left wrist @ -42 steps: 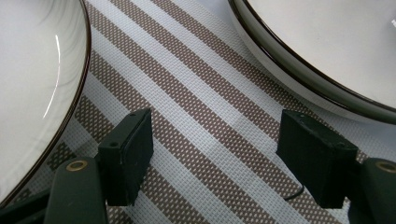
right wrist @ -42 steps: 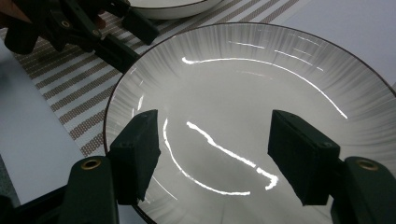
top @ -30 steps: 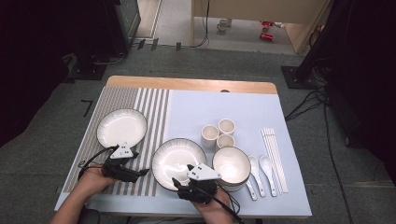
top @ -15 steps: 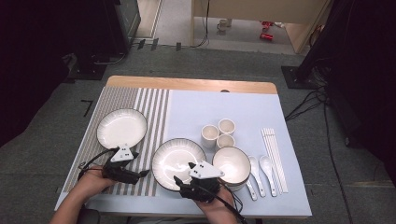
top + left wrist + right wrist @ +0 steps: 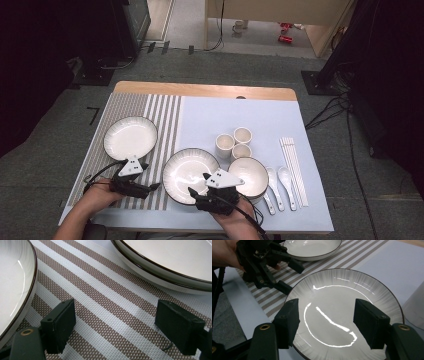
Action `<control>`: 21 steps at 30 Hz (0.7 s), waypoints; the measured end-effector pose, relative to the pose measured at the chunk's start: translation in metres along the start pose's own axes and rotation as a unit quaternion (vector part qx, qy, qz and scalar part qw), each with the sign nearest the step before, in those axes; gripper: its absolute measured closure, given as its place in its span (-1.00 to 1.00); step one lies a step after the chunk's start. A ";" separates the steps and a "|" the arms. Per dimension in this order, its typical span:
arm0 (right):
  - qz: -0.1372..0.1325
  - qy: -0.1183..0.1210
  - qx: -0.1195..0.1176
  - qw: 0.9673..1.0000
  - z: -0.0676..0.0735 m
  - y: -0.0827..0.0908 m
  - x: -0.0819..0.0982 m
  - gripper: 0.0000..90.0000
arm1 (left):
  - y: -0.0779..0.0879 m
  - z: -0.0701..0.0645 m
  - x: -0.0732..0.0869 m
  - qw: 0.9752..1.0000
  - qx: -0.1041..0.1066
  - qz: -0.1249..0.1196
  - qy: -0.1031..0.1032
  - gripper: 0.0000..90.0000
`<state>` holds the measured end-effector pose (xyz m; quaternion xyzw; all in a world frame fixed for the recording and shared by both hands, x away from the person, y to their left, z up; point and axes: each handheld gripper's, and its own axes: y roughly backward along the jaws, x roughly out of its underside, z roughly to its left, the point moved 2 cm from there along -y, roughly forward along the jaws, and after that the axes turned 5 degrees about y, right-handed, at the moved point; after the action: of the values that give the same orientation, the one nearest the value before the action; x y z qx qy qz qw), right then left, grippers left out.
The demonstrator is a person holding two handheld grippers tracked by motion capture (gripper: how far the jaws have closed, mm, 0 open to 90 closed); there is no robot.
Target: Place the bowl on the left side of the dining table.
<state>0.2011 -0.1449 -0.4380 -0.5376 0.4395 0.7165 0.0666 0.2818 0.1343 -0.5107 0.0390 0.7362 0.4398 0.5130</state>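
Where the high view shows the lower middle of the frame, a wide, shallow white plate (image 5: 189, 172) with a thin dark rim lies flat on the counter (image 5: 260, 112), straddling the seam between the brown-and-white striped mat (image 5: 165, 107) and the pale blue cloth. Fine grey lines fan from its rim toward the centre, and in the right gripper view its glossy face carries bright curved reflections of the lamp.

The right claw (image 5: 196, 194) hangs at the plate's lower right edge in the high view, just inside the rim. In the right gripper view the two black jaws rise from the bottom of the frame with the plate (image 5: 342, 312) spread out between and beyond them; the jaws stand apart, having just been closing a little, and the pads press on nothing, so the plate is not gripped. Whether the claw hovers over the plate or touches it cannot be told.

The left claw (image 5: 152, 186) sits at the lower left of the high view, over the striped mat, just beside the plate's left edge. In the left gripper view its jaws are wide apart over bare stripes, the plate's rim (image 5: 165, 270) curving across the upper right of the frame and a second white plate (image 5: 12, 280) filling the left edge. That second plate (image 5: 130, 137) lies up and left on the mat.
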 end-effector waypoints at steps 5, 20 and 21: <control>0.002 0.004 -0.003 1.000 0.000 0.003 -0.003 -0.15 | 0.000 0.000 0.000 1.000 -0.001 0.000 0.001 -0.62; 0.005 0.017 -0.020 1.000 -0.003 0.019 -0.016 -0.04 | 0.000 -0.001 0.000 1.000 -0.004 0.000 0.000 -0.62; 0.005 0.017 -0.020 1.000 -0.003 0.019 -0.016 -0.04 | 0.000 -0.001 0.000 1.000 -0.004 0.000 0.000 -0.62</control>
<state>0.1993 -0.1519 -0.4142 -0.5487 0.4289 0.7162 0.0452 0.2812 0.1336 -0.5108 0.0371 0.7343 0.4428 0.5133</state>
